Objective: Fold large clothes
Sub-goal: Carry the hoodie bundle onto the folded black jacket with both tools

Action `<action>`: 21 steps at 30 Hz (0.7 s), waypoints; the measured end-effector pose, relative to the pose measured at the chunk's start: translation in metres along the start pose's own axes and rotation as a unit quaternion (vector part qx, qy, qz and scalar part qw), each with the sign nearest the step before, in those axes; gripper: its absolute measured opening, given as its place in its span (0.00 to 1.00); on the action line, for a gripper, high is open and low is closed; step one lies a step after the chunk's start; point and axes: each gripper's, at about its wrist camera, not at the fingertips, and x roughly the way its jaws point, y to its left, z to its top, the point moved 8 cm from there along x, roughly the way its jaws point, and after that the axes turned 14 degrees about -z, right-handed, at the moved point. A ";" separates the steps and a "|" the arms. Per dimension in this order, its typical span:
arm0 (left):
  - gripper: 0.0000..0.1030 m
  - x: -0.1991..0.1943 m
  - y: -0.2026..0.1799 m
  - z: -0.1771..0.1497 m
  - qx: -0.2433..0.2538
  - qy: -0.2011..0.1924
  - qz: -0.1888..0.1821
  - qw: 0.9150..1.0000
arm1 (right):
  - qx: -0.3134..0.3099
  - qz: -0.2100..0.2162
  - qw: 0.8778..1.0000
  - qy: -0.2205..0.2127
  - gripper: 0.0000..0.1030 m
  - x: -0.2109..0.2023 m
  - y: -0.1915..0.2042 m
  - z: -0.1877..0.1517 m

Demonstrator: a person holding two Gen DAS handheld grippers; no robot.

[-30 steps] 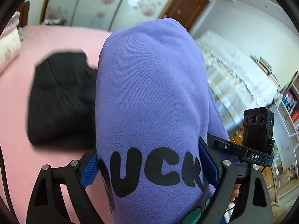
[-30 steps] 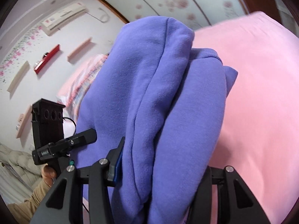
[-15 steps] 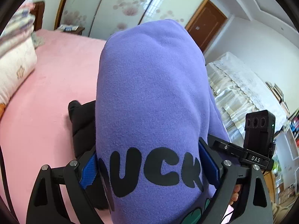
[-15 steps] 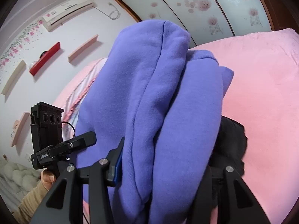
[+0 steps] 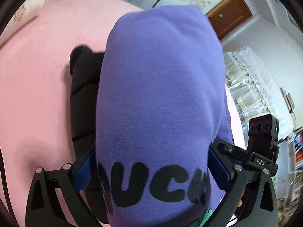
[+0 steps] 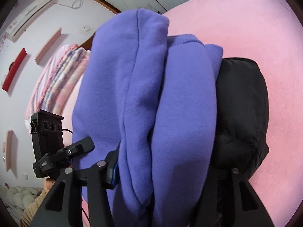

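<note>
A folded purple sweatshirt (image 5: 161, 94) with black letters fills the left wrist view. My left gripper (image 5: 151, 172) is shut on it, one blue-padded finger on each side. In the right wrist view the same purple sweatshirt (image 6: 147, 104) shows as a thick folded bundle, and my right gripper (image 6: 166, 166) is shut on it. A folded black padded jacket (image 5: 83, 98) lies on the pink bed just beneath and beside the bundle; it also shows in the right wrist view (image 6: 242, 109). Whether the bundle touches the jacket is hidden.
The pink bed (image 5: 37, 75) spreads around the jacket and shows in the right wrist view (image 6: 255, 37). Folded striped bedding (image 6: 62, 75) lies at the bed's head. A lace-covered cabinet (image 5: 251, 87) and a brown door (image 5: 231, 20) stand to the right.
Both grippers have carried the purple bundle over and down towards the black jacket, which now appears larger and closer under it. Both grips are unchanged.
</note>
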 end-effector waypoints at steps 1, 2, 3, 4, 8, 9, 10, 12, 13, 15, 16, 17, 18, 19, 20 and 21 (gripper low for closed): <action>1.00 0.004 -0.001 -0.001 -0.004 -0.002 -0.002 1.000 | 0.002 -0.003 1.000 0.002 0.51 0.006 -0.001 0.003; 1.00 0.007 0.000 -0.001 -0.003 -0.003 0.000 1.000 | 0.003 -0.003 1.000 0.001 0.52 0.009 -0.001 0.004; 1.00 0.010 -0.001 -0.002 0.001 -0.004 0.003 1.000 | 0.003 -0.005 1.000 -0.001 0.53 0.011 -0.007 0.002; 1.00 0.013 -0.002 -0.003 0.003 -0.005 0.006 1.000 | 0.005 -0.008 1.000 -0.003 0.55 0.014 -0.009 0.000; 1.00 0.011 -0.011 -0.005 0.023 -0.008 0.029 0.999 | 0.004 -0.030 0.999 -0.013 0.62 0.018 -0.009 0.004; 1.00 0.009 -0.017 -0.004 0.039 -0.013 0.048 0.998 | -0.003 -0.044 0.999 -0.021 0.66 0.016 0.002 0.009; 1.00 0.009 -0.021 -0.003 0.052 -0.015 0.062 0.997 | -0.007 -0.051 0.998 -0.025 0.71 0.014 0.003 0.009; 1.00 0.006 -0.033 -0.002 0.082 -0.018 0.105 0.991 | -0.010 -0.066 0.997 -0.024 0.75 0.008 0.006 0.009; 1.00 0.004 -0.037 -0.002 0.091 -0.019 0.119 0.988 | -0.010 -0.072 0.997 -0.024 0.76 0.005 0.006 0.008; 1.00 0.002 -0.048 0.000 0.112 -0.023 0.146 0.983 | -0.012 -0.083 0.996 -0.028 0.77 -0.003 0.008 0.008; 0.99 0.000 -0.053 -0.001 0.121 -0.025 0.154 0.980 | -0.015 -0.090 0.995 -0.031 0.77 -0.007 0.010 0.008; 0.99 -0.002 -0.061 -0.002 0.131 -0.030 0.161 0.978 | -0.020 -0.097 0.994 -0.036 0.77 -0.013 0.007 0.006; 0.99 -0.004 -0.067 -0.004 0.139 -0.035 0.165 0.976 | -0.025 -0.106 0.993 -0.041 0.77 -0.017 0.009 0.006; 0.99 -0.012 -0.070 -0.008 0.146 -0.039 0.168 0.974 | -0.030 -0.113 0.992 -0.047 0.77 -0.022 0.011 0.005; 0.99 -0.015 -0.077 -0.010 0.154 -0.047 0.179 0.971 | -0.033 -0.118 0.991 -0.051 0.77 -0.027 0.014 0.004; 0.99 -0.017 -0.085 -0.013 0.164 -0.053 0.185 0.968 | -0.032 -0.120 0.991 -0.054 0.77 -0.030 0.014 0.004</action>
